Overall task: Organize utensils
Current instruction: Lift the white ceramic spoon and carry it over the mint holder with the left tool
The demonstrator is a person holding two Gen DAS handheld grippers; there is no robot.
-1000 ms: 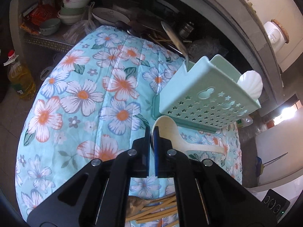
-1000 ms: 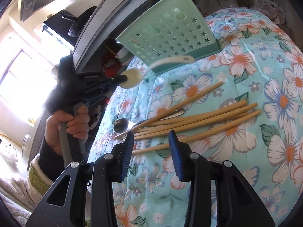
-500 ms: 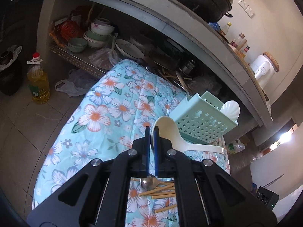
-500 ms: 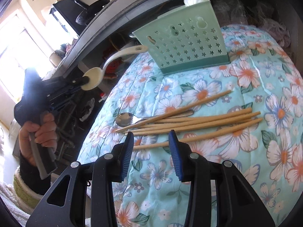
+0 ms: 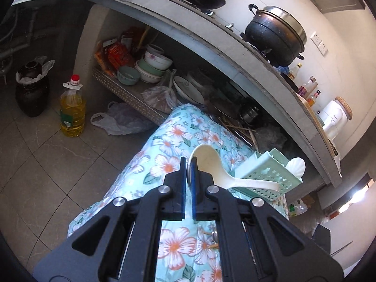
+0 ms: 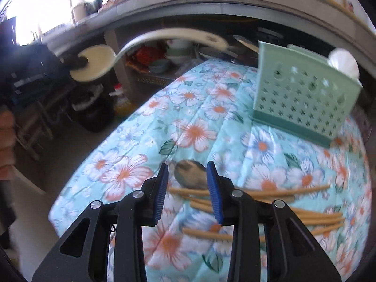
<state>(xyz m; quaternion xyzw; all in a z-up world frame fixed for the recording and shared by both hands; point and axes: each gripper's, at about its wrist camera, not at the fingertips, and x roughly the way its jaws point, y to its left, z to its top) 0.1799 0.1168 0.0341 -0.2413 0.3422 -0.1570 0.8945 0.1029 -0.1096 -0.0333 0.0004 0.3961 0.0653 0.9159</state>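
My left gripper [image 5: 187, 164] is shut on the bowl rim of a cream plastic ladle [image 5: 211, 164] and holds it high above the floral table; the ladle also shows in the right wrist view [image 6: 98, 63]. A mint green perforated utensil holder [image 6: 303, 98] stands at the table's far side, with a white shell-shaped spoon [image 6: 344, 63] in it; the holder also shows in the left wrist view [image 5: 268, 176]. My right gripper [image 6: 188, 174] is open, low over a metal spoon [image 6: 191, 172] lying among several wooden chopsticks [image 6: 293, 192].
The table wears a blue floral cloth [image 6: 188, 108]. Beyond it a concrete counter [image 5: 211, 47] carries pots, with bowls and plates [image 5: 152, 68] on a shelf below. An oil bottle [image 5: 71, 108] and a dark jar [image 5: 31, 91] stand on the tiled floor.
My left gripper has lifted the ladle up and away from the table. My right gripper has moved left along the chopsticks and now straddles the metal spoon's bowl.
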